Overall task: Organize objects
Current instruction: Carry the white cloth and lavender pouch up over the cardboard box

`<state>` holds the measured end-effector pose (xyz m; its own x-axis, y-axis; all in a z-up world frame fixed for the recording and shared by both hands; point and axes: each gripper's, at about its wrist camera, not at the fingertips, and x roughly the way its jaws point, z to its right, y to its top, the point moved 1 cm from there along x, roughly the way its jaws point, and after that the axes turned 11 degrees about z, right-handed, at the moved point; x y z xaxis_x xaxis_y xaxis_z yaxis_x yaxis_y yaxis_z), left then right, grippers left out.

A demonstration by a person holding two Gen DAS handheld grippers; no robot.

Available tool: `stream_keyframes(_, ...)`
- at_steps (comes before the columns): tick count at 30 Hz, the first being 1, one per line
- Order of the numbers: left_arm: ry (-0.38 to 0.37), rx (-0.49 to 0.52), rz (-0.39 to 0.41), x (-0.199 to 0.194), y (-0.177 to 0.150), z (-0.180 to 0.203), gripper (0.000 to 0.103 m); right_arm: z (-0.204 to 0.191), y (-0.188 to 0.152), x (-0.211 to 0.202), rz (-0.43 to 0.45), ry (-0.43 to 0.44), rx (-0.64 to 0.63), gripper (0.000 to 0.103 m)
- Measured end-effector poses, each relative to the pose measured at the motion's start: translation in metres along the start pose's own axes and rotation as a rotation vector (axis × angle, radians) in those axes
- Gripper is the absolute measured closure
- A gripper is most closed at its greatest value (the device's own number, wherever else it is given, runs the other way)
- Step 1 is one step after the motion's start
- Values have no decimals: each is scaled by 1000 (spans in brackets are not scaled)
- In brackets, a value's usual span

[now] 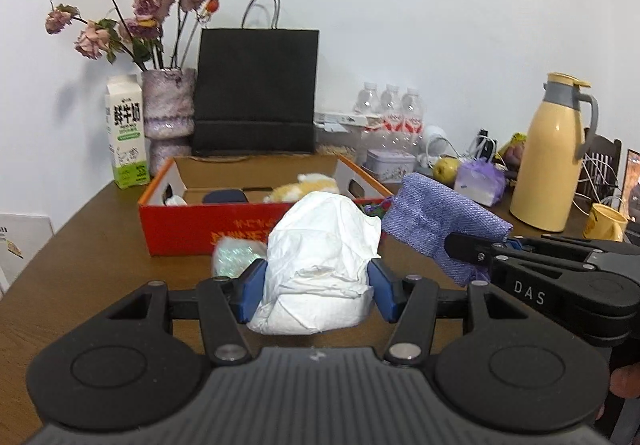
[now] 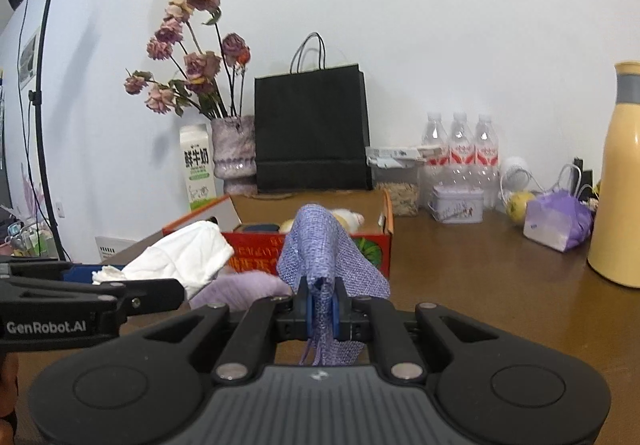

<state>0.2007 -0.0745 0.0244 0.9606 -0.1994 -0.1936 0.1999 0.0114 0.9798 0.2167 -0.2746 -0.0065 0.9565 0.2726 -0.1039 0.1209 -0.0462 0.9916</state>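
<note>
White wall rises behind a brown wooden table that is crowded along its back edge. Held over it, the left gripper has its blue pads part-way apart and pressed against the two sides of a crumpled white bundle, which looks like paper or soft cloth; the bundle bulges up above the pads. The right gripper is clenched tight on a purple woven pouch, pinching its gathered end, so that the body of the pouch stands up in front of the fingers and its drawstrings hang below them.

Both held things hang just in front of an open red cardboard box, whose near wall bears orange lettering. In the box lie a yellow-and-white plush toy, a dark blue thing and something small and white at the left end. From the left wrist, the pouch is to the right of the white bundle, near it but apart. A blurred glittery packet lies on the table between the left gripper and the box.

Behind the box stand a black paper bag, a vase of dried roses and a milk carton. To the right are three water bottles, a small tin, a pear, a purple-topped bag, a yellow thermos jug and a yellow mug.
</note>
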Motion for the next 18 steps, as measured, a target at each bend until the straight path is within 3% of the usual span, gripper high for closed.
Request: stream_keyframes(18, 61, -34, 35, 35, 35, -39, 47, -32, 31, 49, 35, 43, -17, 95)
